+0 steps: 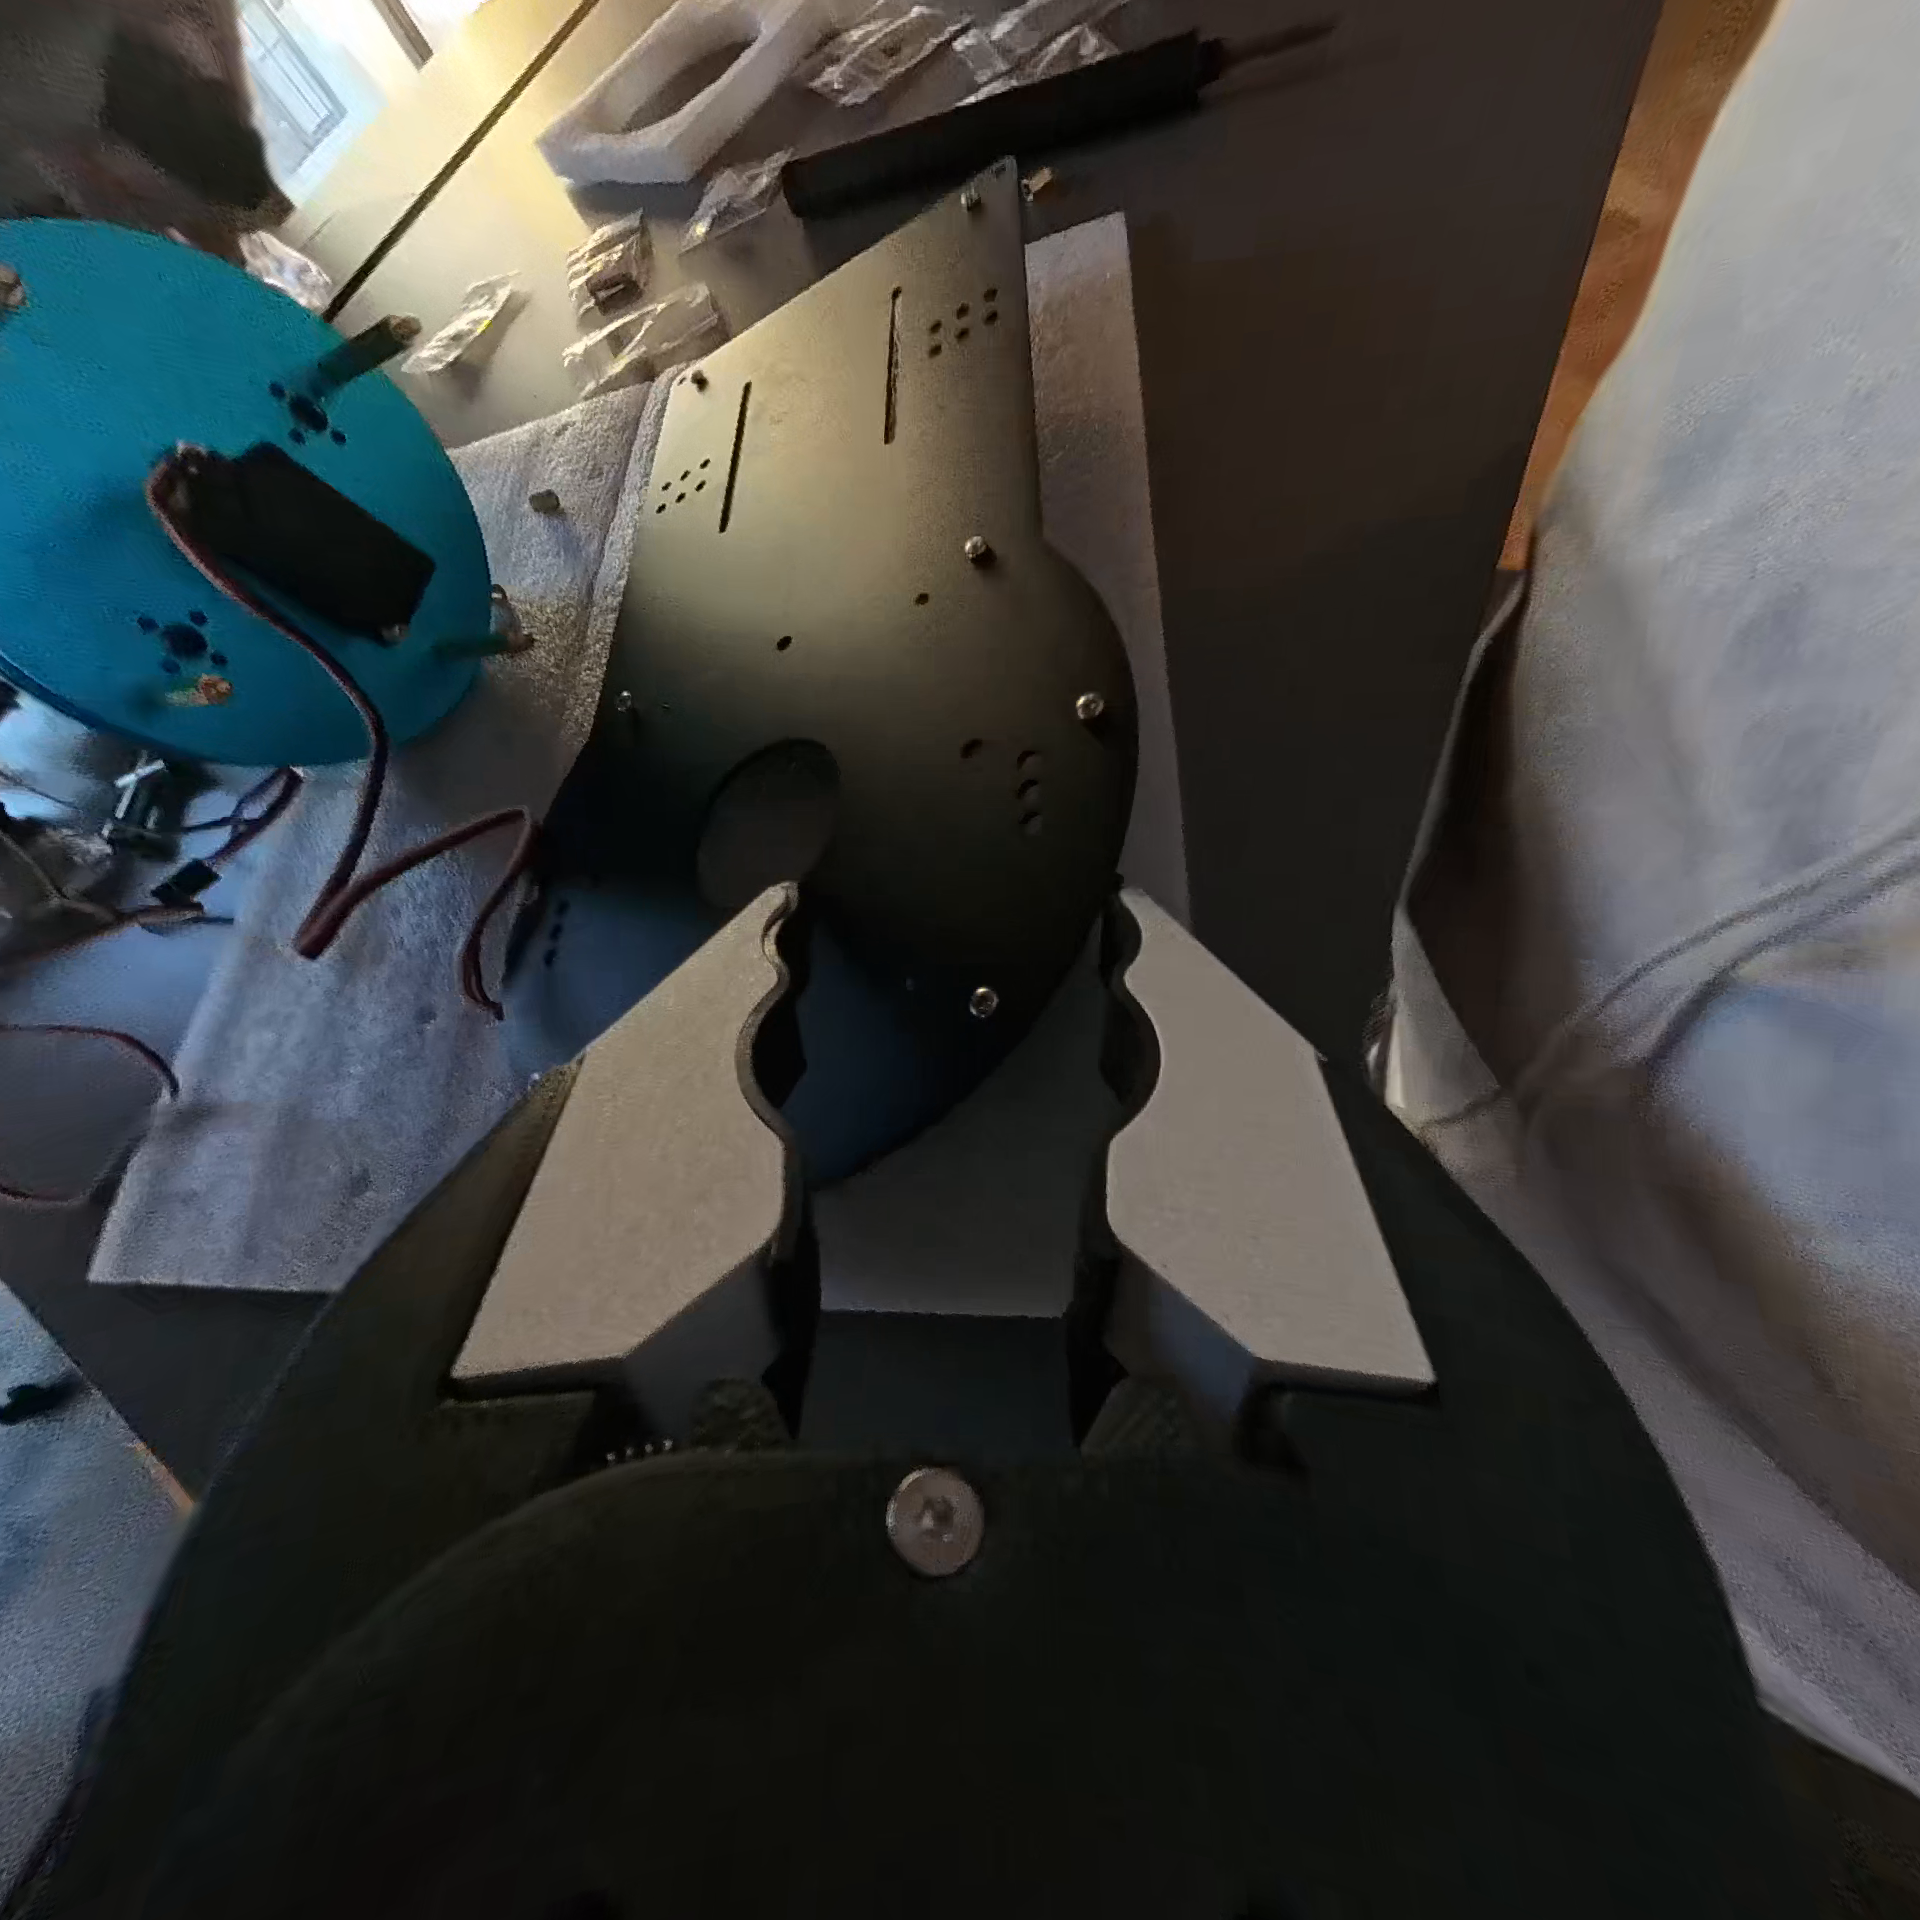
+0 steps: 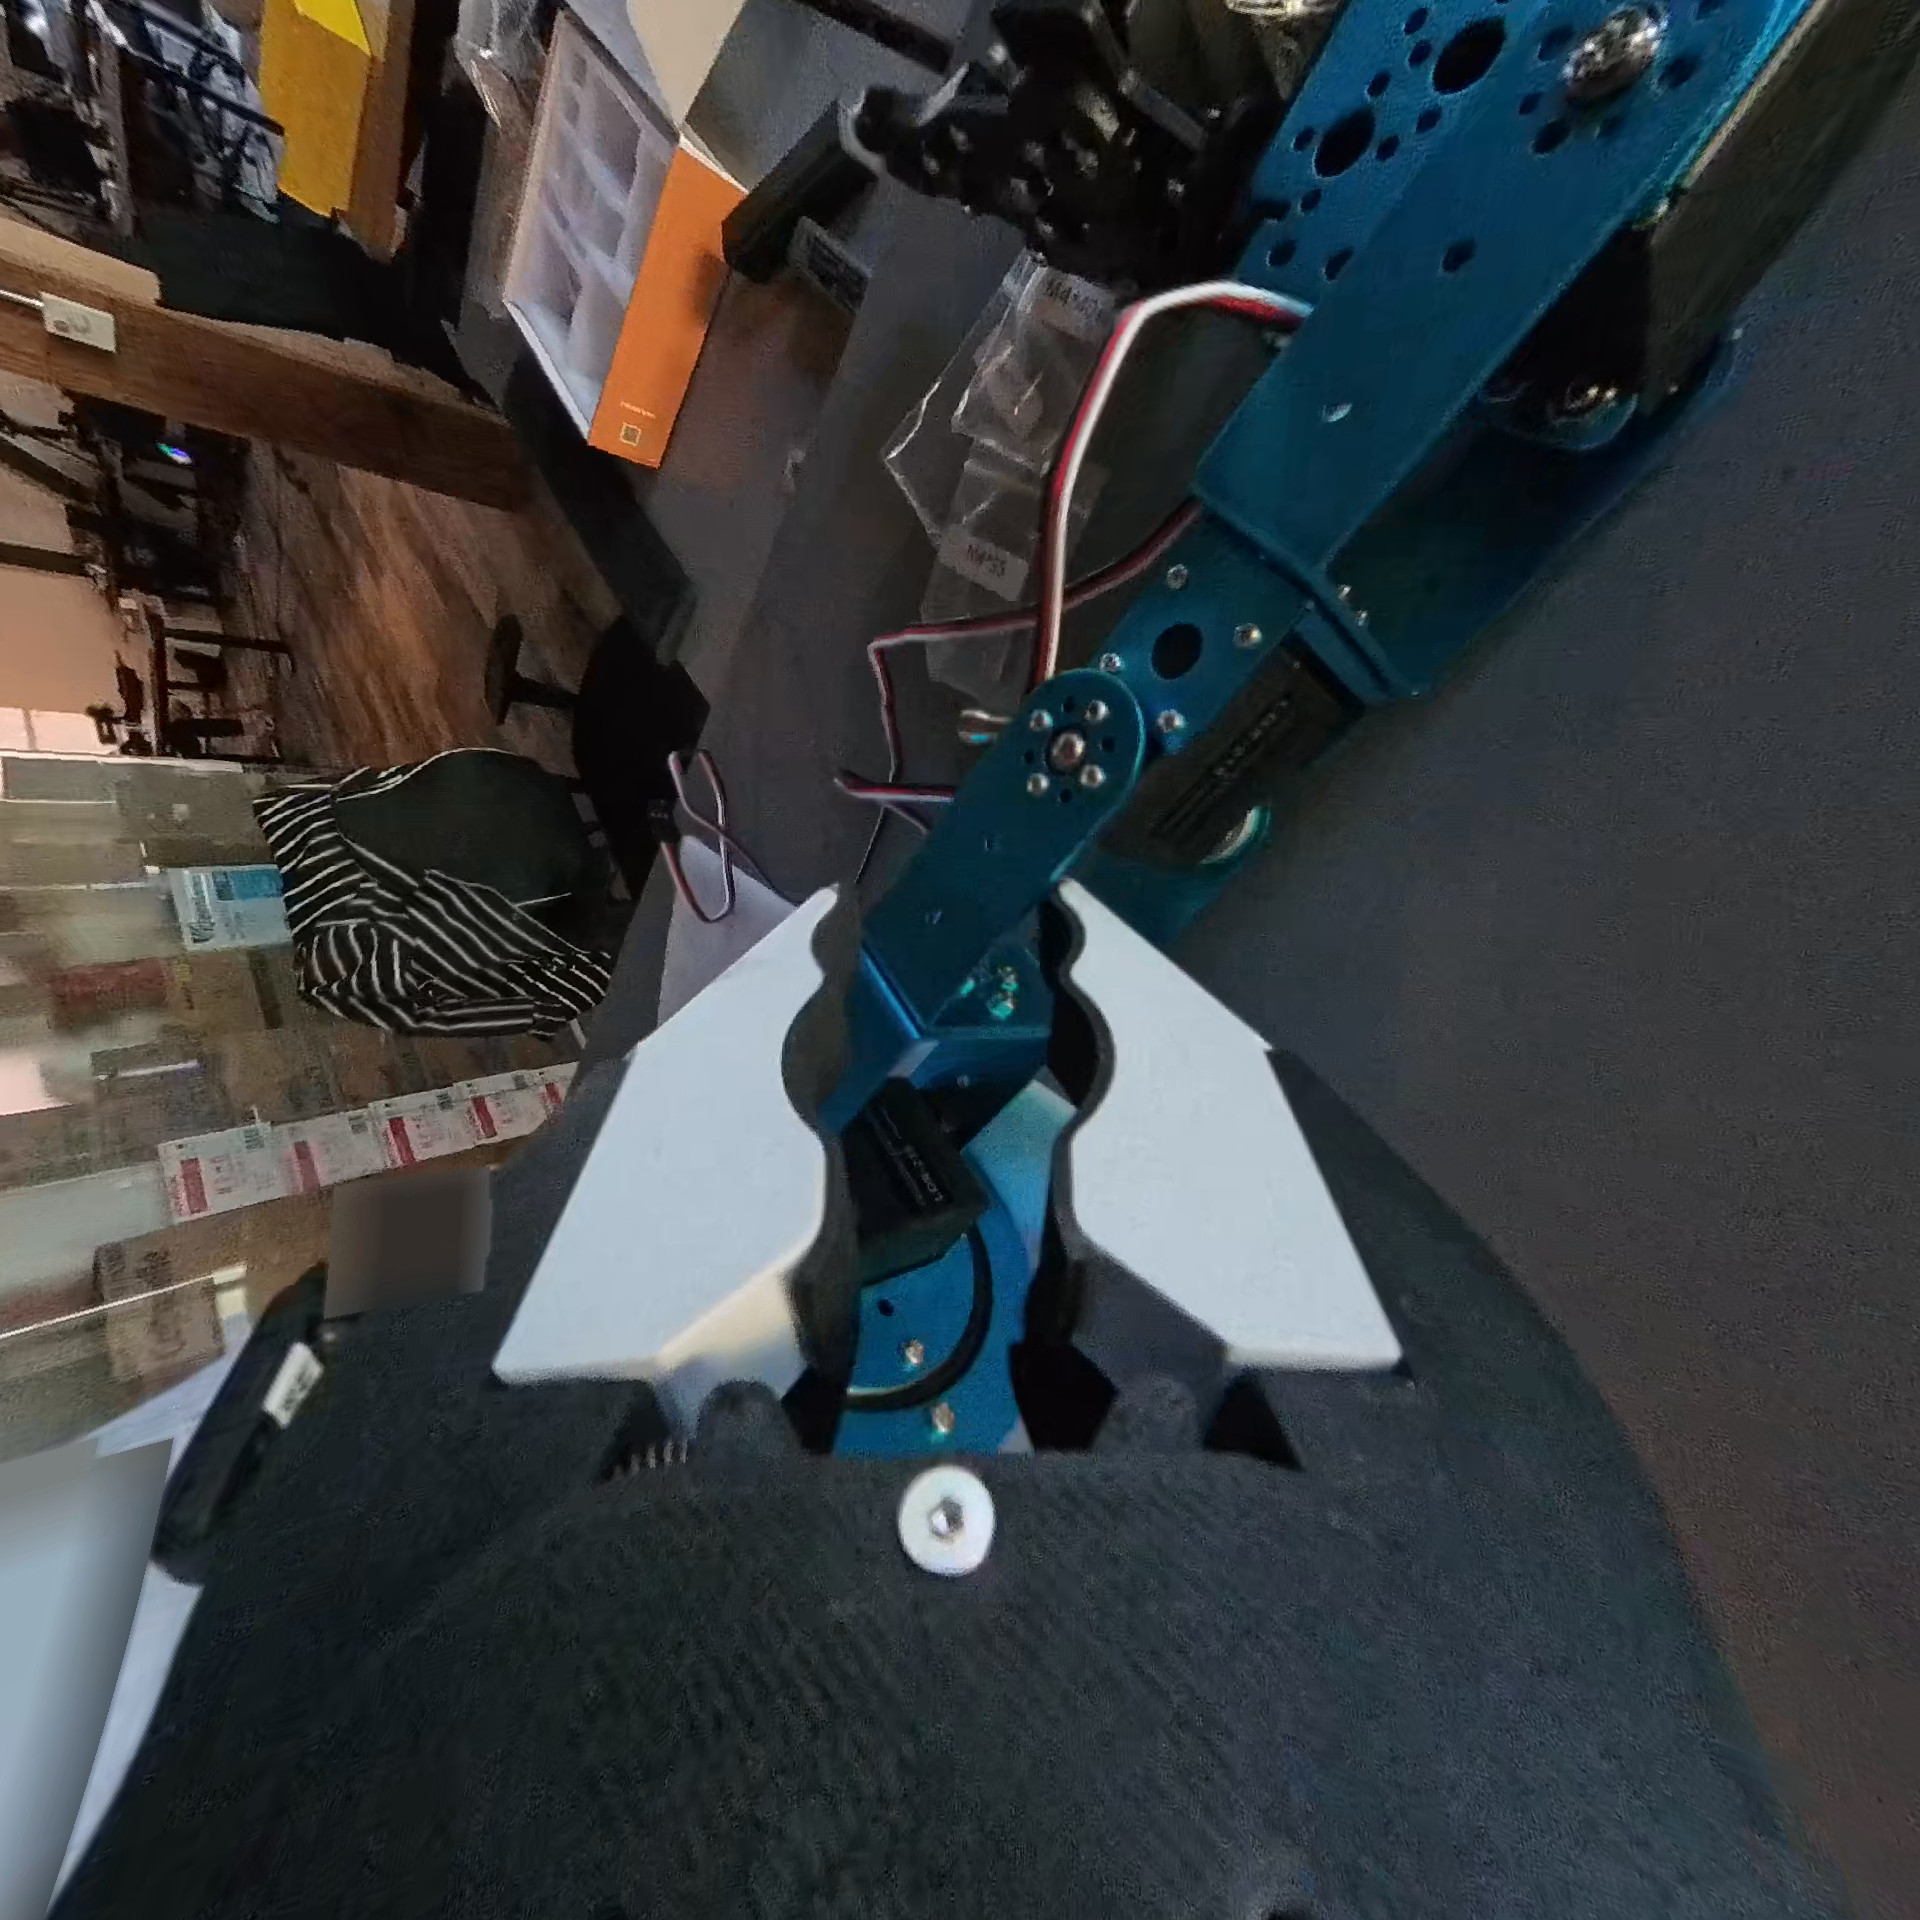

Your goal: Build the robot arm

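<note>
In the left wrist view my left gripper (image 1: pixel 951 925) has its white fingers (image 1: pixel 665 1153) closed against both sides of the rounded near end of a black metal plate (image 1: pixel 883 582). The plate has holes, slots and screws and stretches away from me over a white sheet (image 1: pixel 1091 416). A blue part shows under its near edge. In the right wrist view my right gripper (image 2: pixel 948 920) is shut on the end link of a blue metal robot arm (image 2: pixel 1299 499). A black servo (image 2: pixel 904 1164) sits between the jaws. The arm runs off to the upper right over a dark tabletop (image 2: pixel 1558 987), trailing red-white-black wires (image 2: pixel 1060 499).
Left of the black plate lies a teal round plate (image 1: pixel 114 416) bearing a black servo (image 1: pixel 312 530) and wires, on a grey cloth (image 1: pixel 343 1091). Small parts bags (image 1: pixel 623 301) and a white foam tray (image 1: pixel 665 114) lie beyond. A person's pale clothing (image 1: pixel 1714 831) is at right. An orange-and-white box (image 2: pixel 644 291) stands far off. About 30 centimetres separates my left fingertips from my right.
</note>
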